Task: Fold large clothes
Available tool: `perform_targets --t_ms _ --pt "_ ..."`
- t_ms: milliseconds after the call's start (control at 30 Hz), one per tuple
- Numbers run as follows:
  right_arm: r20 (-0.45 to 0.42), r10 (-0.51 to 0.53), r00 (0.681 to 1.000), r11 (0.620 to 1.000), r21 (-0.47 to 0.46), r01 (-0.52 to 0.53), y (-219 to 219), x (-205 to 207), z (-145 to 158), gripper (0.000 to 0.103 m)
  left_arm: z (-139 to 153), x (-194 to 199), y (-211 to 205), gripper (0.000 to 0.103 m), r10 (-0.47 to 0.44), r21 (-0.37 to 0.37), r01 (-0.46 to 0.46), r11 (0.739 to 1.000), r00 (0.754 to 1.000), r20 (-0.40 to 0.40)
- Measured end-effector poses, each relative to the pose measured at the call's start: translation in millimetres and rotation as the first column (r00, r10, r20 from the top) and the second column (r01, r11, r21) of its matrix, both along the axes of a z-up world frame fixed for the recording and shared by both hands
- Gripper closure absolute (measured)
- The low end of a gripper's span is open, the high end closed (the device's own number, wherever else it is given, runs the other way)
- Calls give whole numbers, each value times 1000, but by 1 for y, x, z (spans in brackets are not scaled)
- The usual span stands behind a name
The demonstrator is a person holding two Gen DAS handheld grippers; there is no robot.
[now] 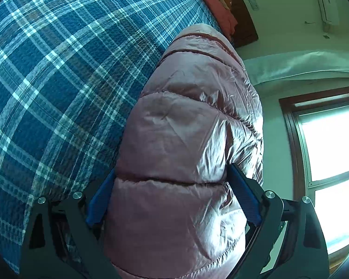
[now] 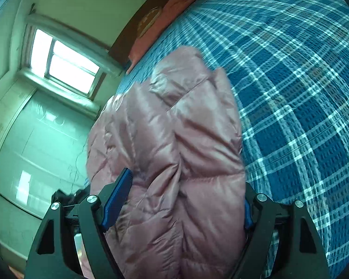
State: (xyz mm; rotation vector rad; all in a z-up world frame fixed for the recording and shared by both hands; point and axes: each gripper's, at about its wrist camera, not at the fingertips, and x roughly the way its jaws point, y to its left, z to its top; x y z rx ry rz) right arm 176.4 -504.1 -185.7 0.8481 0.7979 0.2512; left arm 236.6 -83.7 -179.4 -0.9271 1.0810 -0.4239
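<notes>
Shiny pink quilted puffer jacket [image 1: 186, 139] bundled on blue plaid bed cover [image 1: 58, 81], fold looks nearly done; left hand-held gripper [image 1: 174, 200] and right hand-held gripper [image 2: 176, 200] straddle it wide; gripping or released, can't tell.

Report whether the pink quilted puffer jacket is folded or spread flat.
Bunched, not flat: the pink quilted puffer jacket stands in a puffy heap on the blue plaid bedspread. Neat folding: cannot tell.

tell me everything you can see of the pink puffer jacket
The shiny dusty-pink quilted puffer jacket is padded, with stitched horizontal channels and a creased, satin-like shell. It lies bunched in a thick, folded-over mound on the blue-and-white plaid bedspread. Its near end fills the space between the blue pads of the left hand-held gripper and the right hand-held gripper, both spread wide; whether the pads press on it is unclear. No zip or hood shows.
</notes>
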Motion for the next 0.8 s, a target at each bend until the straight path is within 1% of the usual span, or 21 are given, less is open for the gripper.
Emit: perform_targets --t_ms 67,100,133,267,333,433,533,600,667,700,767,800 --pt "4 -64 998 998 6 64 -9 -11 -1 28 0 1 0 11 -2 -2 2 1000 1000 0" --pt "20 -112 993 994 18 112 -13 -16 0 28 0 1 1 11 -2 -6 2 1000 1000 -2" --pt "30 -137 990 990 22 137 -14 -18 0 28 -1 2 0 11 -2 -8 2 1000 1000 -3" --pt "29 -155 987 987 -33 156 -10 -15 5 26 -1 3 0 11 -3 0 3 1000 1000 2" --pt "51 -192 980 980 -47 195 -10 -23 12 26 -1 3 0 11 -3 -4 3 1000 1000 3" --pt "63 -226 972 974 27 224 -21 -34 17 26 -2 3 1 11 -8 -16 8 1000 1000 5" --pt "18 -239 971 969 68 237 -39 -39 5 26 -4 4 3 11 -13 -29 13 999 1000 5" --pt "0 -213 977 974 74 213 -42 -38 -2 26 -4 4 4 11 -15 -35 15 999 1000 3" --pt "-1 -180 984 982 52 180 -40 -37 -3 26 -5 5 6 11 -18 -42 18 999 1000 4" --pt "-3 -148 989 987 57 148 -36 -34 -3 24 -6 5 6 11 -18 -45 19 999 1000 3" --pt "-1 -104 995 993 47 104 -27 -27 2 23 -7 6 7 11 -18 -51 18 999 1000 2" --pt "7 -63 998 995 73 62 -20 -26 2 23 -8 6 6 11 -20 -50 20 999 1000 3"
